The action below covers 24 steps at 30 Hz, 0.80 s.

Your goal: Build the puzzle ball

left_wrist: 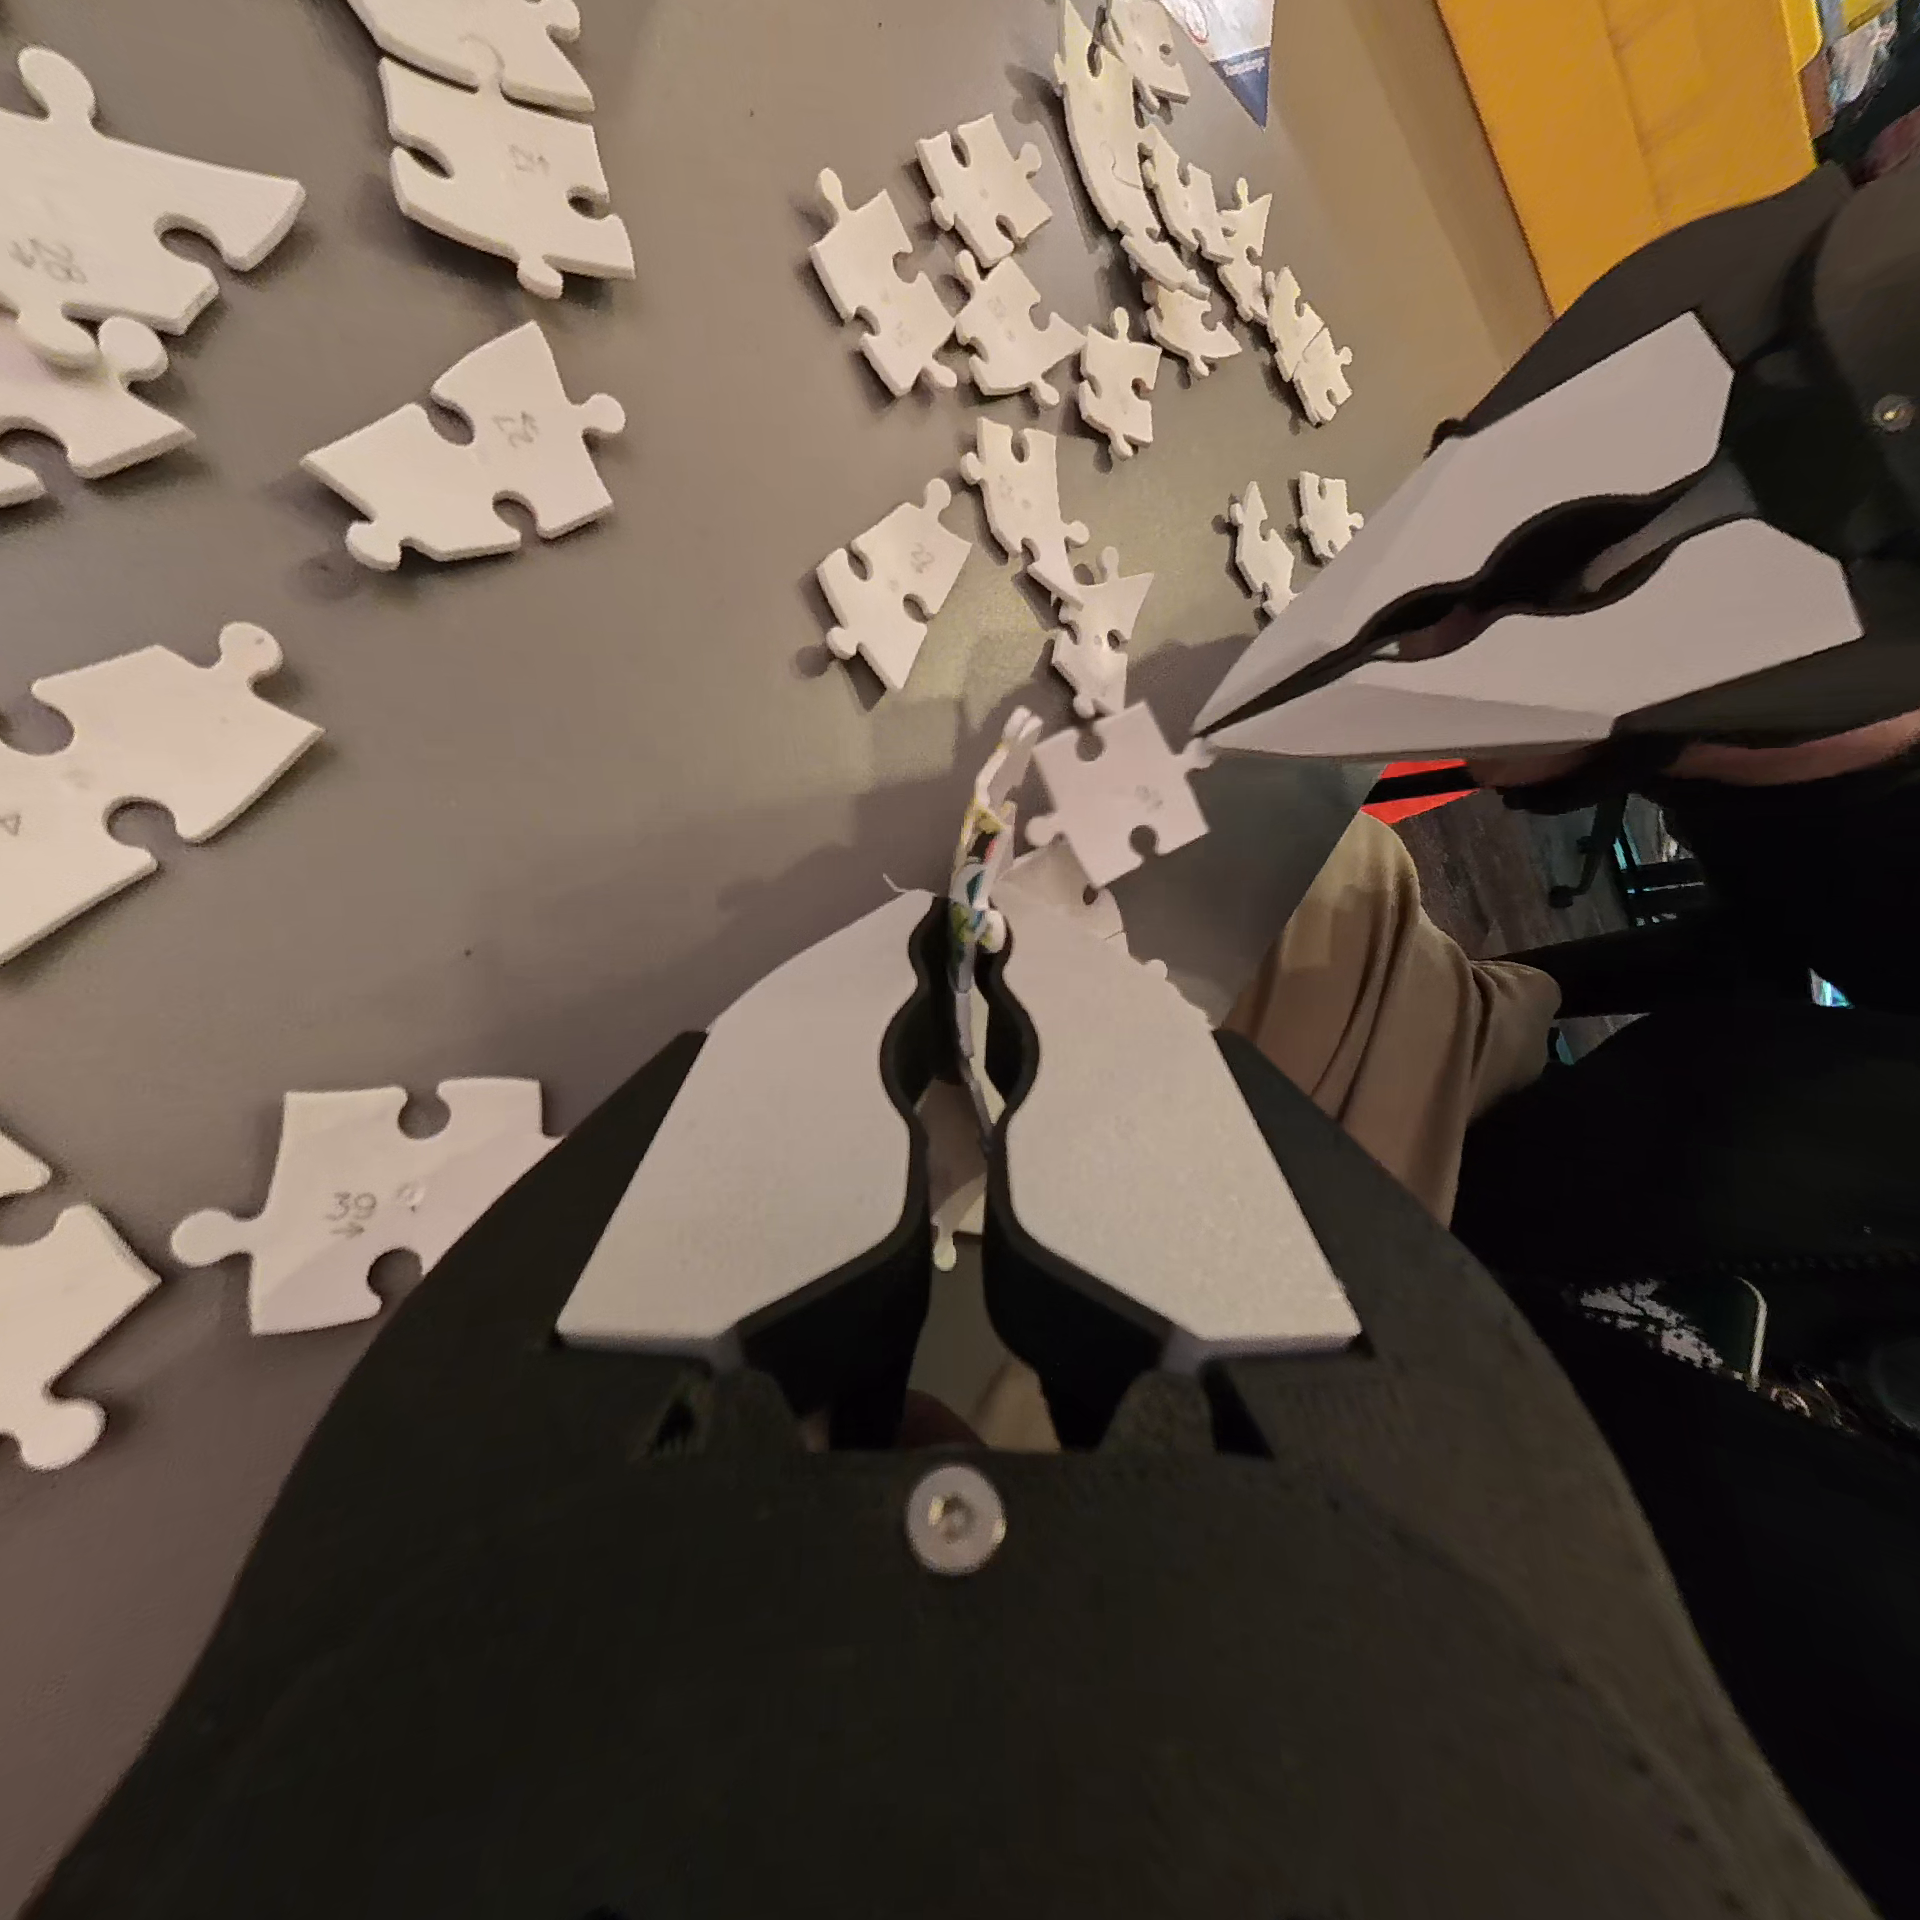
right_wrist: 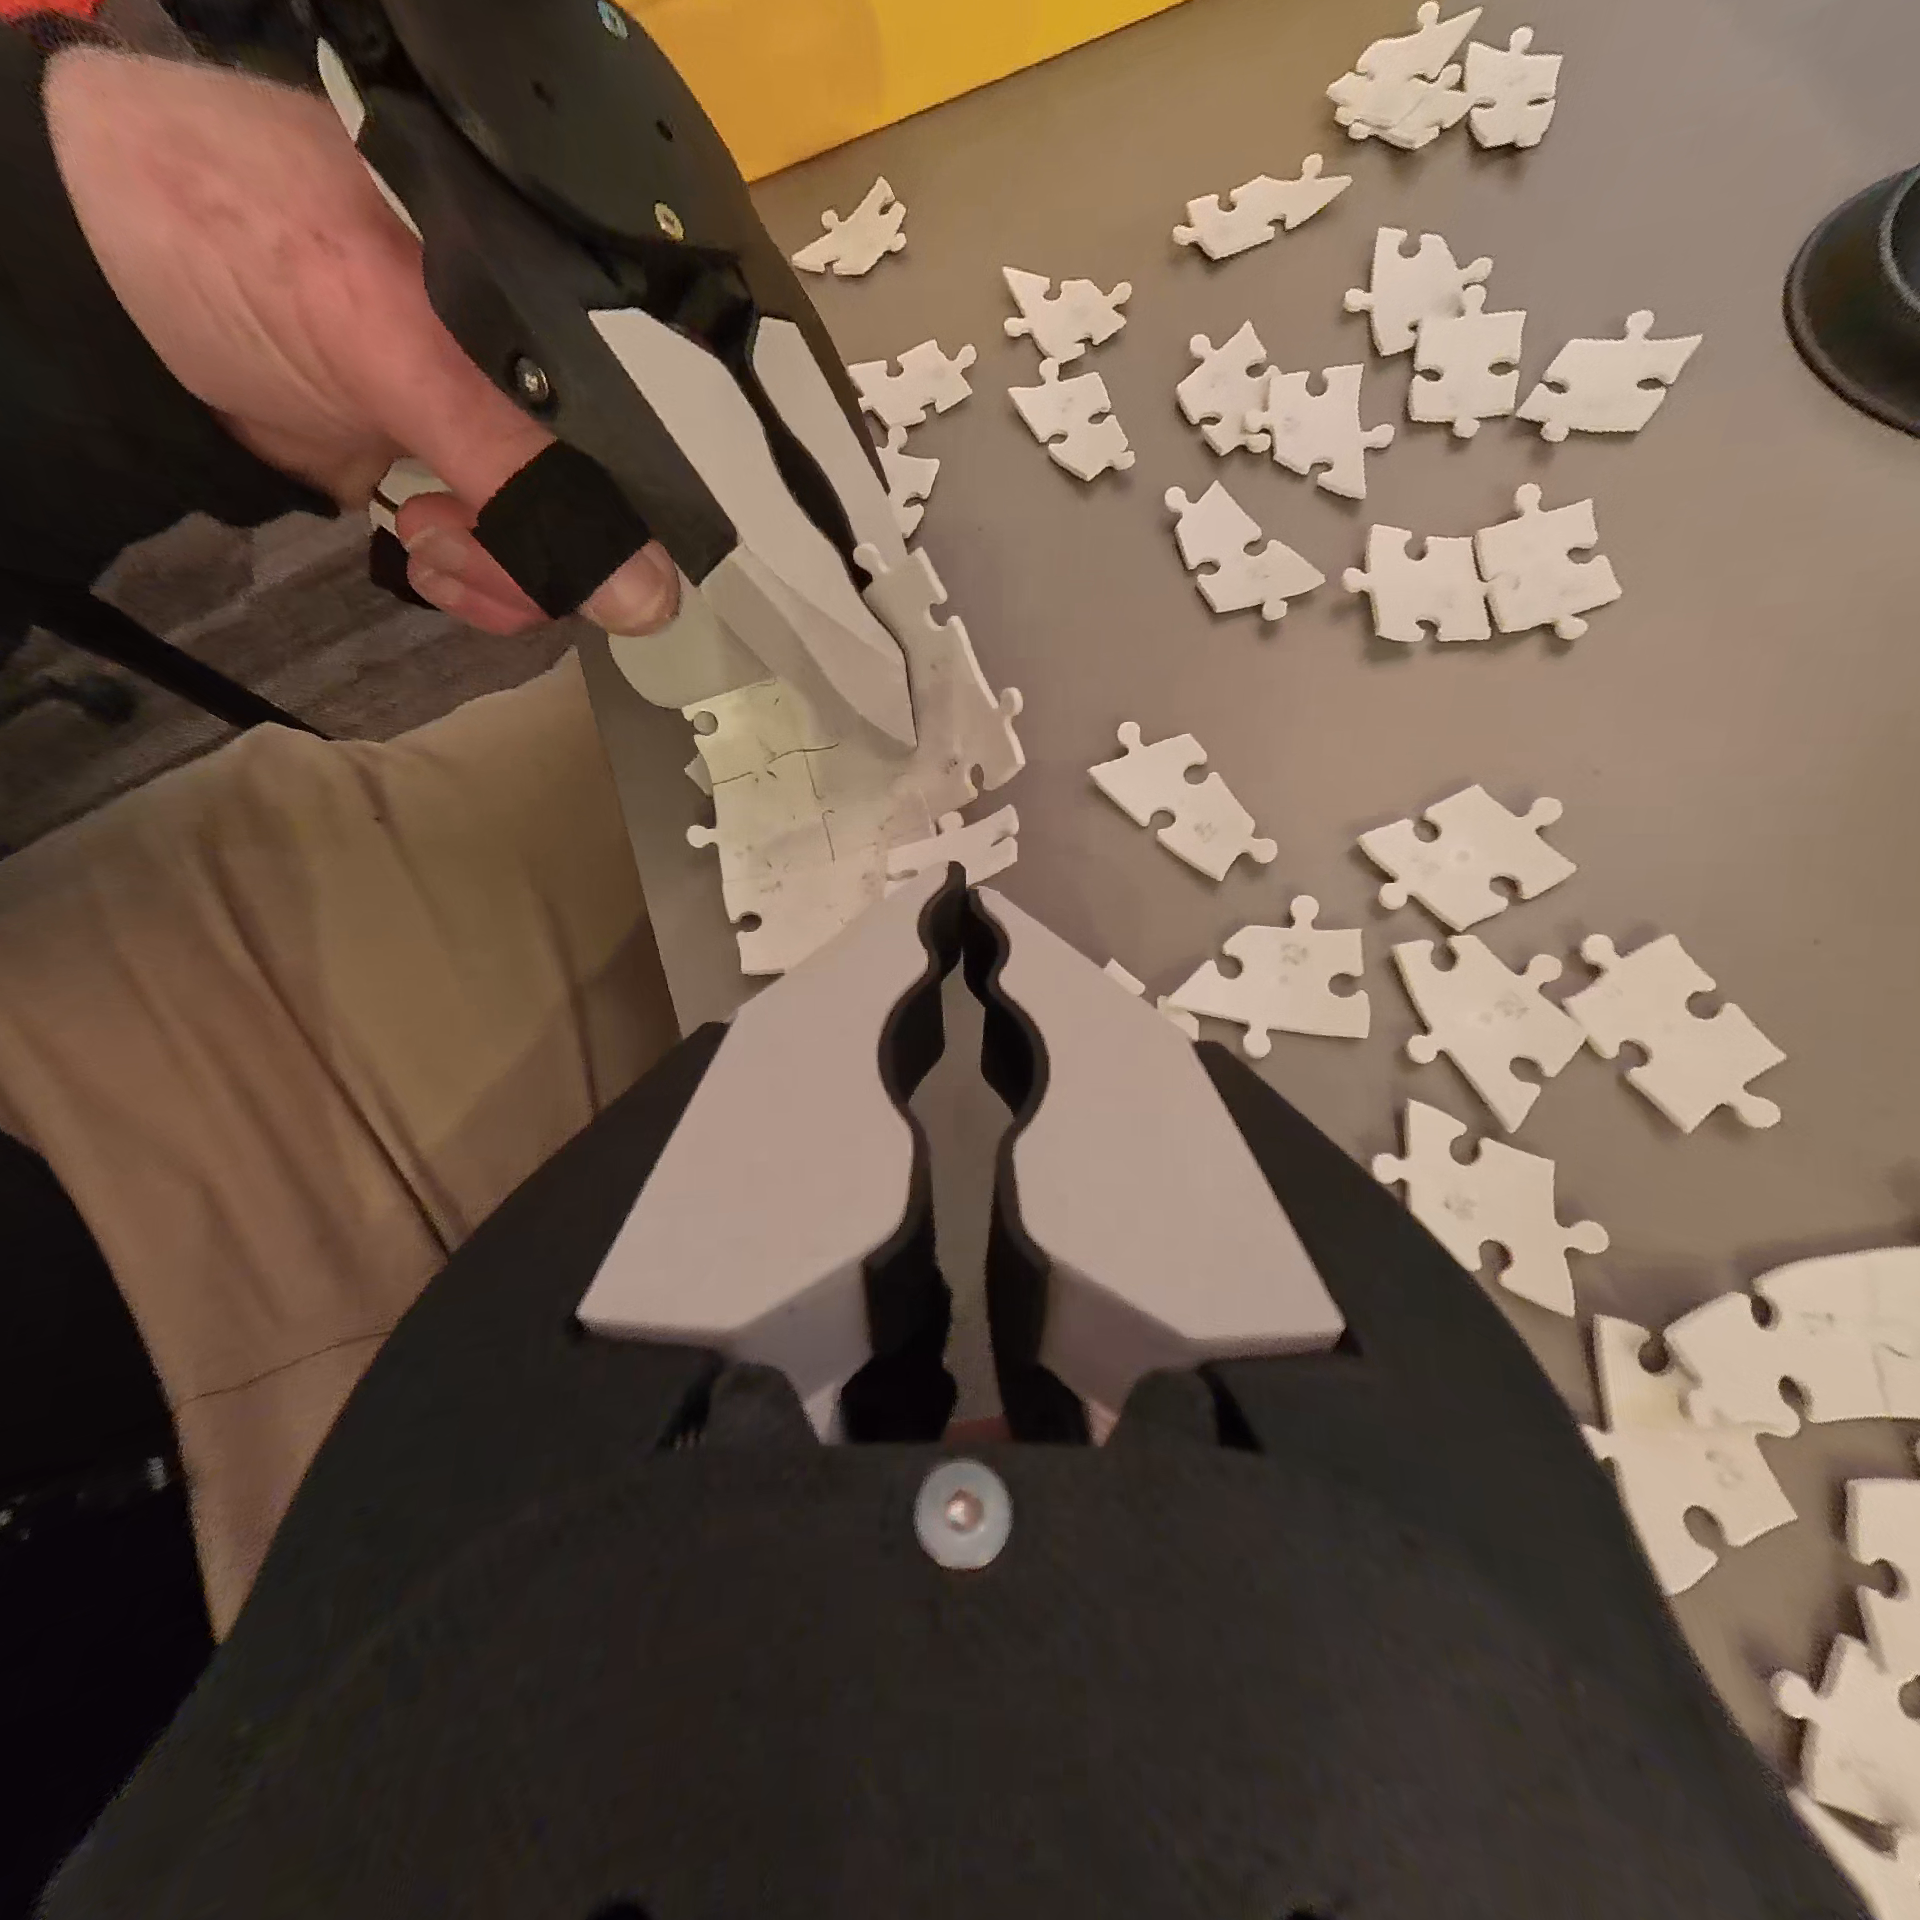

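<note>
My left gripper (left_wrist: 971, 920) is shut on an assembled curved section of the puzzle ball (left_wrist: 982, 831), seen edge-on with its printed side facing left. In the right wrist view that section (right_wrist: 821, 821) shows its white back, held over the table's near edge by the left gripper (right_wrist: 899, 727) in a person's hand (right_wrist: 260, 312). My right gripper (right_wrist: 961, 888) is shut on the tab of a single white piece (right_wrist: 951, 842). This piece (left_wrist: 1122, 800) sits right against the section's upper edge, with the right gripper (left_wrist: 1200, 732) reaching in from the right.
Many loose white pieces (right_wrist: 1455, 582) lie back-up across the grey table (left_wrist: 675, 727). Another joined curved strip (left_wrist: 1122, 156) lies at the far side. A yellow box (left_wrist: 1621, 125) stands beyond the table. A black round object (right_wrist: 1870, 281) sits at the right. Beige fabric (right_wrist: 312, 987) lies below the table edge. Left tips to right tips: about 6 cm. From either gripper's tips it is about 25 cm to the black round object (right_wrist: 1870, 281).
</note>
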Tool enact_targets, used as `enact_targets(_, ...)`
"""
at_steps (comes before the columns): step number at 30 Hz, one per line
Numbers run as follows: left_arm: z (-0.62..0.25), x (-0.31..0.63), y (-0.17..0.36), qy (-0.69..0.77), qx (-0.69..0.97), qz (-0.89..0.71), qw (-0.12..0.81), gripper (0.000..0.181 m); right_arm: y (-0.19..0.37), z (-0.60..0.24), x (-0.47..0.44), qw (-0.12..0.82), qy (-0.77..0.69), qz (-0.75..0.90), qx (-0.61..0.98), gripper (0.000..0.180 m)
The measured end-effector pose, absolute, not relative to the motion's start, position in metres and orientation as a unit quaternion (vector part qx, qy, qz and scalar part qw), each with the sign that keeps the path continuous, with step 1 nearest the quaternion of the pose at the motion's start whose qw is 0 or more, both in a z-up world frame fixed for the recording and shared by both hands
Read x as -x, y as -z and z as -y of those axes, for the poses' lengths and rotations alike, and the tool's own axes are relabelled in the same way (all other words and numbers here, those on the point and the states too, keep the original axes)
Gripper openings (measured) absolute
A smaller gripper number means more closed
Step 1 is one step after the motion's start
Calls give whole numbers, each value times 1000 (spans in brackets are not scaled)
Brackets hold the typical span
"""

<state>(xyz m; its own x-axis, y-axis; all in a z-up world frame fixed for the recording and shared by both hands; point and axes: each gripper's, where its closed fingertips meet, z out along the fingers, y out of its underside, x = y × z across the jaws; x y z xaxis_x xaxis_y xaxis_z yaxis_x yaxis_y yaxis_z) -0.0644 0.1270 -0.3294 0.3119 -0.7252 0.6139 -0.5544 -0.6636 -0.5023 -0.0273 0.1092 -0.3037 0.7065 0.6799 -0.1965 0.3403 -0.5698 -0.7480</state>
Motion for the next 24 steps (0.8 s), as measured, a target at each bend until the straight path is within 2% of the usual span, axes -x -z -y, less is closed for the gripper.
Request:
enact_targets(11,-130,63,331,429,807,-395,95,4,311,-118,24,391,-173,316,847,0)
enact_targets(24,-135,63,330,415,808,-404,111,13,324,-117,24,377,-126,338,853,0)
